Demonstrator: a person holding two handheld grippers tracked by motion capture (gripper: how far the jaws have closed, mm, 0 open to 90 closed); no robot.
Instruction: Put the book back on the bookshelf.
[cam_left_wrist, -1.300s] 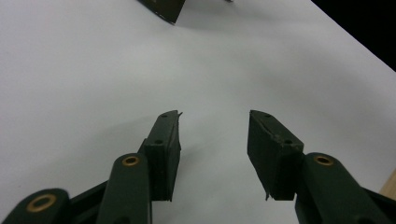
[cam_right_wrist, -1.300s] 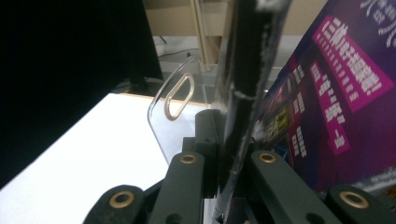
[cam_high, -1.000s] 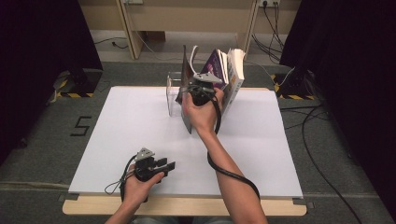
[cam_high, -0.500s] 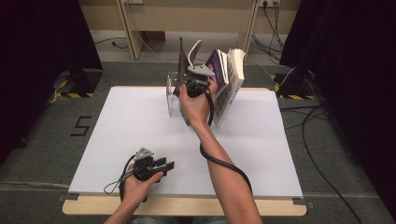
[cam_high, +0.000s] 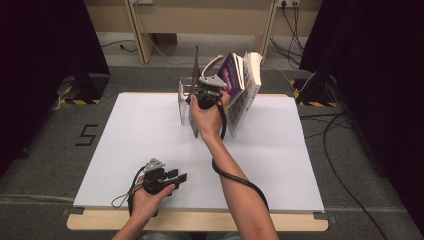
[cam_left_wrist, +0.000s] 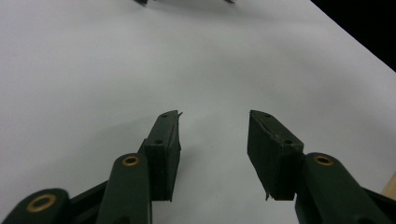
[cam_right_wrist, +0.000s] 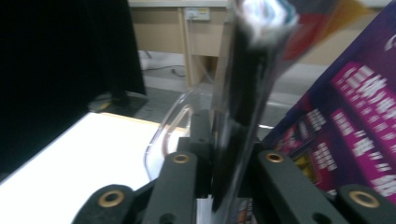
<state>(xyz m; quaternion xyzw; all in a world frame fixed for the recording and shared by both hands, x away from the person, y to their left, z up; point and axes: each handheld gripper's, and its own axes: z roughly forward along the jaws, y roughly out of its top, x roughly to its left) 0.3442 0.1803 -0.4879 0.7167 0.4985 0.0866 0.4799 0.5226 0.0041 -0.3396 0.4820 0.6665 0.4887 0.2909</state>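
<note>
At the table's (cam_high: 150, 130) far edge, the right gripper (cam_right_wrist: 219, 154) has a thin dark book (cam_right_wrist: 243, 93) standing upright between its jaws, which have just been opening. Left gripper (cam_left_wrist: 212, 135) stands apart, empty (near edge). Let go too soon, the book could topple against the purple book (cam_right_wrist: 355, 121).

Lab: black curtains (cam_high: 45, 60), floor cables (cam_high: 345, 150)

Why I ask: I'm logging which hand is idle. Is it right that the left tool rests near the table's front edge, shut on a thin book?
Not quite. The left tool does sit near the table's front edge, but its jaws stand open with nothing between them, as the left gripper view shows. The thin book stands between the right tool's jaws.
</note>
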